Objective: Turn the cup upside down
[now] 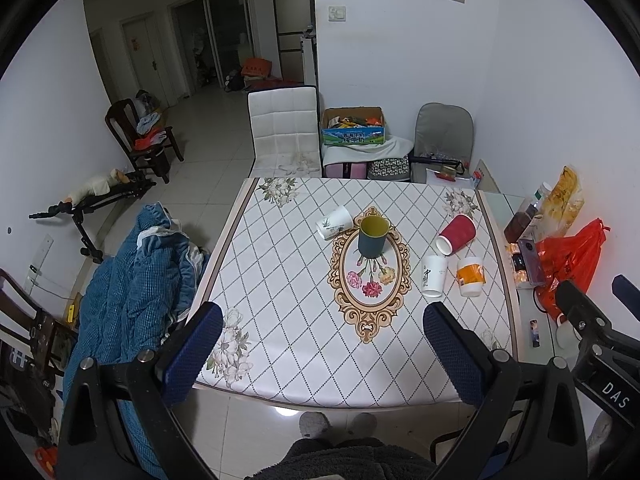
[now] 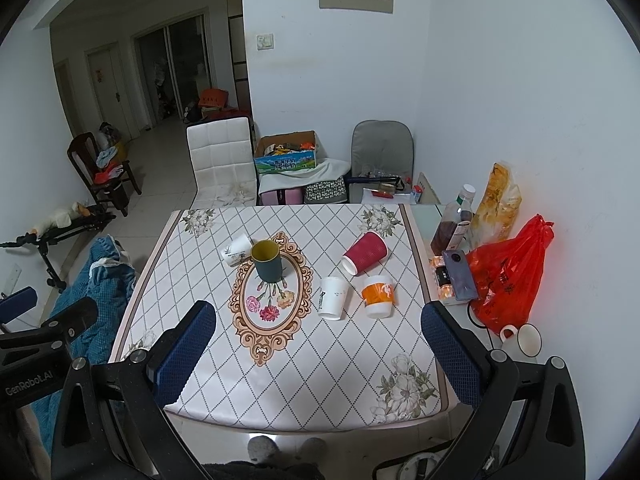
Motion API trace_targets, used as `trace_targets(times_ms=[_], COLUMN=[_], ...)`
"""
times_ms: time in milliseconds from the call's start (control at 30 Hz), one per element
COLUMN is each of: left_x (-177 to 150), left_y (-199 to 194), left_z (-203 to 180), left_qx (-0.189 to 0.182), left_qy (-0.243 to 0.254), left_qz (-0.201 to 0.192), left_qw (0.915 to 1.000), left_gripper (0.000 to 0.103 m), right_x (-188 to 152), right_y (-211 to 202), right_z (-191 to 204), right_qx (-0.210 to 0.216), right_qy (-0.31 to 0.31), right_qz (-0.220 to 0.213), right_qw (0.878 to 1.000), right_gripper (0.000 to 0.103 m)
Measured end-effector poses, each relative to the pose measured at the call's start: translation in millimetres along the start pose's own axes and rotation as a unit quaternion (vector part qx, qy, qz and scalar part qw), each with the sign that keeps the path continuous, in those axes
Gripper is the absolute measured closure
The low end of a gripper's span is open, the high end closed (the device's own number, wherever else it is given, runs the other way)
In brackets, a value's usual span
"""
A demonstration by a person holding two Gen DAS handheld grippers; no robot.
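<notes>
A dark green cup with a yellow inside (image 1: 372,237) (image 2: 267,261) stands upright, mouth up, at the middle of the table (image 1: 280,320) (image 2: 320,380). A white paper cup (image 1: 334,222) (image 2: 237,249) lies on its side just left of it. A red ribbed cup (image 1: 456,234) (image 2: 365,258) lies on its side to the right. A white cup (image 1: 433,276) (image 2: 333,297) and an orange-banded cup (image 1: 471,276) (image 2: 378,295) stand mouth down. My left gripper (image 1: 324,356) and right gripper (image 2: 320,356) are open and empty, above the table's near edge.
A white chair (image 1: 284,132) and a cardboard box (image 1: 353,126) stand behind the table. A red bag (image 2: 508,276), phone (image 2: 460,274), bottle (image 2: 452,224) and white mug (image 2: 524,338) sit on the side shelf at right. A blue quilt (image 1: 132,288) lies at left.
</notes>
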State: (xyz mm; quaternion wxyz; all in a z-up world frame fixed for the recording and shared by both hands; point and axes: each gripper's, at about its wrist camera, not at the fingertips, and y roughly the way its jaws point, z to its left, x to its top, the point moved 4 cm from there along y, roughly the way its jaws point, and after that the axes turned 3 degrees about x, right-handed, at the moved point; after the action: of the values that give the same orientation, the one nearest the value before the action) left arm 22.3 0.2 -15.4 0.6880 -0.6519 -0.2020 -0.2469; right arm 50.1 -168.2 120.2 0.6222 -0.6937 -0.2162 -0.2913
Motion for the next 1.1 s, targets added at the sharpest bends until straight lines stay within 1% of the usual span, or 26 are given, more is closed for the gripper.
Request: trace_targets(times_ms=[200, 233, 333, 533, 633, 767, 833, 933, 1100], left_x=[-1.3, 4.4, 7.2, 10.3, 4.5, 1.7, 0.3, -4.2, -13.8], left_y=[0.8, -3.8, -7.3, 3.4, 22.8, 45.2, 61.2, 82.0, 121.3], left_z=[-0.3, 0.2, -3.6, -16.8, -19.0, -25.0, -27.9, -34.0, -43.1], left_qx=[-0.001, 0.000, -0.001, 0.002, 0.008, 0.027, 0.044, 0.059, 0.077], left_qy=[-0.001, -0.002, 0.001, 0.005, 0.005, 0.005, 0.005, 0.005, 0.006], left_qz=[0.001, 0.002, 0.005, 0.014, 0.019, 0.029, 0.034, 0.044, 0.077], left_qw=[1.0000, 1.0000, 1.0000, 0.9999, 0.9998, 0.9992, 0.9985, 0.9973, 0.9940], left_gripper=[0.000, 0.000, 0.000, 0.000, 0.000, 0.000, 0.000, 0.000, 0.000], right_x=[0.4, 0.4, -0.2, -2.7, -7.4, -16.8, -22.7, -35.2, -59.6], right_y=[1.8, 2.0, 6.6, 23.0, 33.3, 60.3, 76.4, 104.3, 154.8], right_z=[-0.3, 1.0, 0.5, -9.0, -12.5, -22.6, -27.1, -36.0, -50.7], right_qx=[0.002, 0.003, 0.006, 0.012, 0.011, 0.013, 0.014, 0.014, 0.012], right_qy=[0.001, 0.002, 0.006, 0.017, 0.021, 0.027, 0.028, 0.025, 0.021], right_qz=[0.002, 0.003, 0.007, 0.020, 0.029, 0.055, 0.069, 0.093, 0.137], right_qw=[1.000, 1.000, 1.000, 1.000, 0.999, 0.998, 0.997, 0.995, 0.990], right_gripper=[0.000, 0.000, 0.000, 0.000, 0.000, 0.000, 0.000, 0.000, 0.000])
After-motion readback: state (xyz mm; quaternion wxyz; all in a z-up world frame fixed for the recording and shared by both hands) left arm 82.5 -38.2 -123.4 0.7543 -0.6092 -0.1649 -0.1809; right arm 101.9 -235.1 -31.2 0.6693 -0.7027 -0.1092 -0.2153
